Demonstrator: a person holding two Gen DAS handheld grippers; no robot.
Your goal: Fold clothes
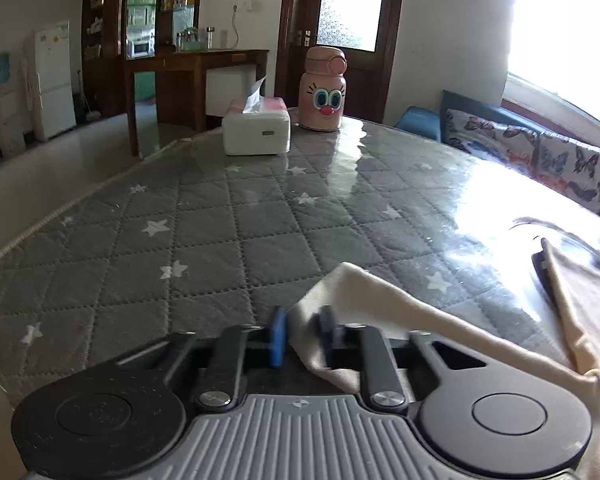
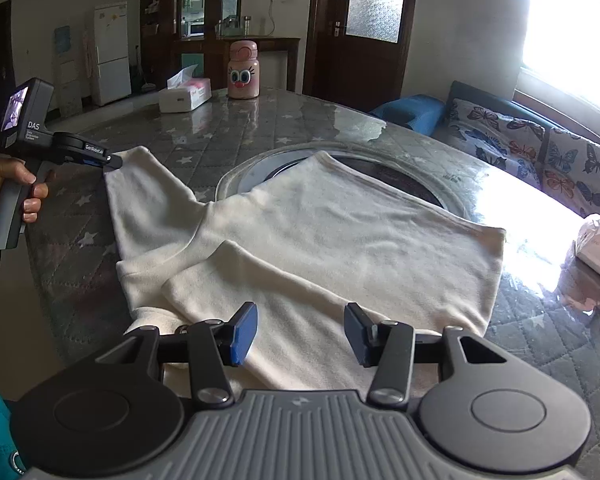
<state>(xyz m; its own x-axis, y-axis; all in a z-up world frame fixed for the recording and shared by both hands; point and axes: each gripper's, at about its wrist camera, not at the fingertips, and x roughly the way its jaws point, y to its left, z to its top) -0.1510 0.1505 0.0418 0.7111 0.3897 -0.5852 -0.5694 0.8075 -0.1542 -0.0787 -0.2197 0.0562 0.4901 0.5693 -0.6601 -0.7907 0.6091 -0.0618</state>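
Note:
A cream long-sleeved garment lies spread on the grey star-quilted table. One sleeve stretches out to the left; the other sleeve is folded across the body. My left gripper is shut on the cuff of the left sleeve; in the right wrist view it holds that cuff at the table's left side. My right gripper is open and empty, just above the garment's near edge.
A white tissue box and a pink cartoon bottle stand at the table's far end. A round glass inset lies under the garment. A plastic-wrapped packet sits at the right edge. A butterfly-print sofa is beyond.

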